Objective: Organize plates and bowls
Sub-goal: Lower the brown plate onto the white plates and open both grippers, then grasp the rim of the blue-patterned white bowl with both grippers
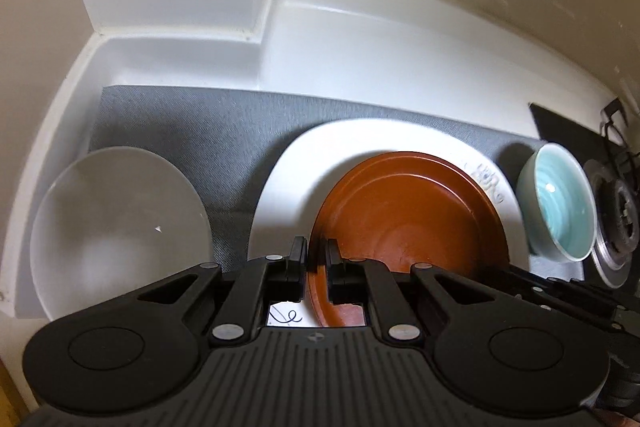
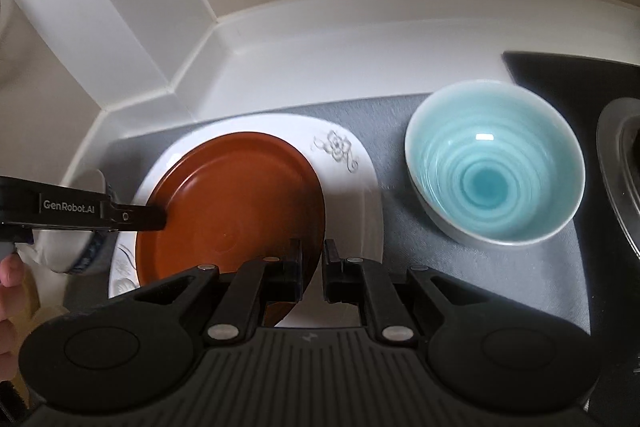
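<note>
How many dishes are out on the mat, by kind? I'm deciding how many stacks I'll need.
Plates: 2, the brown plate pinched at its rims by the left tongs and right tongs, above the white floral plate.
Bowls: 2, the pale grey bowl and the turquoise bowl.
Total: 4

Plates: 2, i.e. 1 brown plate (image 1: 408,211) stacked on 1 white plate w/ grey floral print (image 1: 288,187). Bowls: 2, i.e. 1 turquoise bowl (image 2: 494,163), 1 white bowl (image 1: 116,223). Mats: 1 grey mat (image 1: 224,123) under them all. Tools: 2, i.e. left tool (image 1: 317,259), right tool (image 2: 312,259).
</note>
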Motion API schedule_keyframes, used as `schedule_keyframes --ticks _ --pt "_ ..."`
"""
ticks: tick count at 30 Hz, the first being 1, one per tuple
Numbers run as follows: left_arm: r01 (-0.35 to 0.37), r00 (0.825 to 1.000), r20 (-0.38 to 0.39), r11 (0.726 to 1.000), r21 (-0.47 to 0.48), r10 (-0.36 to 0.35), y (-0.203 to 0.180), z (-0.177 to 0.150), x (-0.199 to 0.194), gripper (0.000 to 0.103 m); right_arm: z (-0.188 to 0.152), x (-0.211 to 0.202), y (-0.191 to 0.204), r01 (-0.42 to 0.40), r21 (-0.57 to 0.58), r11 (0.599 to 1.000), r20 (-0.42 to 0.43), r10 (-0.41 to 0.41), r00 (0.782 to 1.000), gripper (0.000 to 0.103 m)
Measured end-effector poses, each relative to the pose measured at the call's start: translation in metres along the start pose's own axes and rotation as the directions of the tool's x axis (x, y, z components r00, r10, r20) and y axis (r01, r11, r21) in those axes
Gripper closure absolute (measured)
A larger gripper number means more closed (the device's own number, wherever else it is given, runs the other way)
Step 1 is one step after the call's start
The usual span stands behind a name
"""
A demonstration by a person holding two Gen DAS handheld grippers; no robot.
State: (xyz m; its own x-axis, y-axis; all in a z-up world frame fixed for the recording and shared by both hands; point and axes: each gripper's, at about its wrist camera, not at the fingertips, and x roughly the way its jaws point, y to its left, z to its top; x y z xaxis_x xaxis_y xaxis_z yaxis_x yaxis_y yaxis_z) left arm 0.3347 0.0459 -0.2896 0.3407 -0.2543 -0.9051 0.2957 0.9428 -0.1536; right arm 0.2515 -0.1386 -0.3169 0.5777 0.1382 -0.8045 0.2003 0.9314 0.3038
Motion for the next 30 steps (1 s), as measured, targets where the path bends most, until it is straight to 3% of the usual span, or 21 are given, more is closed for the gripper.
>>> schedule_keyframes --ticks 3,4,8,11,13,15,17,20,22,24,26,28,30 --pt "0.022 1.000 0.011 1.000 -0.006 -0.021 0.003 -0.006 0.007 0.094 -0.002 0.001 0.000 0.019 -0.004 1.000 0.018 -0.019 1.000 0.091" --pt "0.030 0.999 0.012 0.999 -0.018 -0.030 0.004 -0.007 0.006 0.094 -0.002 0.001 0.002 0.019 -0.019 1.000 0.017 -0.019 1.000 0.084" --pt "0.091 0.996 0.026 0.995 -0.047 -0.090 0.010 -0.013 -0.012 0.086 -0.001 -0.009 0.009 0.010 -0.069 0.998 0.032 -0.007 0.999 0.038" --pt "0.116 0.991 0.073 0.991 -0.063 -0.112 0.024 -0.025 -0.044 0.060 -0.002 -0.026 0.013 0.018 -0.067 0.998 0.073 -0.013 0.997 0.017" --pt "0.102 0.988 0.128 0.991 -0.086 -0.091 0.044 -0.039 -0.068 0.040 -0.004 -0.039 0.015 0.006 -0.068 0.998 0.099 0.001 0.995 0.016" --pt "0.062 0.982 0.186 0.990 -0.127 -0.037 0.069 -0.054 -0.088 0.033 -0.006 -0.048 0.018 -0.009 -0.057 0.998 0.117 0.015 0.993 0.016" --pt "0.031 0.970 0.243 0.984 -0.174 0.012 0.094 -0.069 -0.103 0.033 -0.008 -0.052 0.026 -0.039 -0.062 0.997 0.133 0.047 0.990 0.016" --pt "0.042 0.964 0.263 0.959 -0.281 0.035 0.134 -0.082 -0.104 0.044 -0.012 -0.047 0.049 -0.081 -0.134 0.988 0.135 0.099 0.986 0.017" --pt "0.064 0.973 0.229 0.928 -0.367 0.023 0.156 -0.085 -0.093 0.065 -0.012 -0.042 0.068 -0.107 -0.176 0.979 0.129 0.130 0.983 0.021" --pt "0.081 0.977 0.214 0.903 -0.422 0.013 0.171 -0.089 -0.083 0.075 -0.011 -0.036 0.088 -0.153 -0.223 0.963 0.116 0.183 0.976 0.028" --pt "0.083 0.977 0.212 0.892 -0.445 0.014 0.179 -0.090 -0.075 0.081 -0.007 -0.025 0.108 -0.180 -0.271 0.946 0.061 0.203 0.977 0.050" --pt "0.104 0.974 0.225 0.888 -0.447 -0.001 0.183 -0.087 -0.072 0.090 -0.001 -0.016 0.123 -0.212 -0.255 0.944 0.009 0.221 0.975 0.067" --pt "0.104 0.976 0.217 0.883 -0.457 -0.003 0.186 -0.085 -0.067 0.091 0.004 -0.010 0.137 -0.225 -0.273 0.935 0.001 0.235 0.972 0.067"
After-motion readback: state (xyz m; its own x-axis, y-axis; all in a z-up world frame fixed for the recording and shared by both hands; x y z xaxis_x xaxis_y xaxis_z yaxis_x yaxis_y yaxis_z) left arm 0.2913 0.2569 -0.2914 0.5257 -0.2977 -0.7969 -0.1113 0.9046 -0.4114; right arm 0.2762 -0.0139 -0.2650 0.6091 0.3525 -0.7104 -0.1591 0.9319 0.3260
